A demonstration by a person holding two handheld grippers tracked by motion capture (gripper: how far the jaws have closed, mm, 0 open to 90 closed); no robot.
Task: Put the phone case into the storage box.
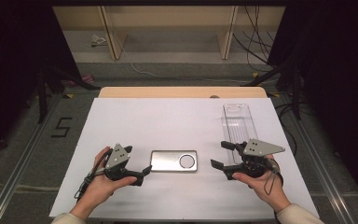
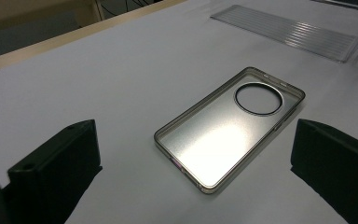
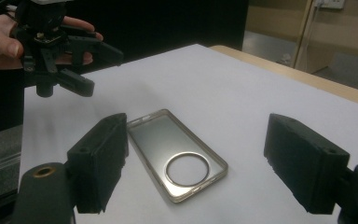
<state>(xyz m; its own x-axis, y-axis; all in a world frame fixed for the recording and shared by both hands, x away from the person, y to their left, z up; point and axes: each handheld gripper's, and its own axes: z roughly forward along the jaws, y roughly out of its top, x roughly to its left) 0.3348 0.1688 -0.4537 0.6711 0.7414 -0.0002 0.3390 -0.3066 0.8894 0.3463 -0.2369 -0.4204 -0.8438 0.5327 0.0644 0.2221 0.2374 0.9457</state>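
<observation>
A clear, metallic-edged phone case with a round camera cut-out (image 1: 174, 161) is seen lying flat on the white table cover (image 1: 168, 121), between the two grippers. The left gripper (image 1: 145, 171) is held just beside its left end, jaws spread apart with nothing gripped. The right gripper (image 1: 220, 155), near its right end, is likewise held wide and empty, with a clear ribbed plastic tray (image 1: 238, 122) lying behind it.

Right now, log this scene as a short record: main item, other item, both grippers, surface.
main item: phone case, lying flat, inside up, round camera hole toward the right gripper
other item: clear plastic tray, far right of the table, apart from the case
left gripper: open, left of the case, holding nothing
right gripper: open, right of the case, holding nothing
surface: white sheet on the table
</observation>
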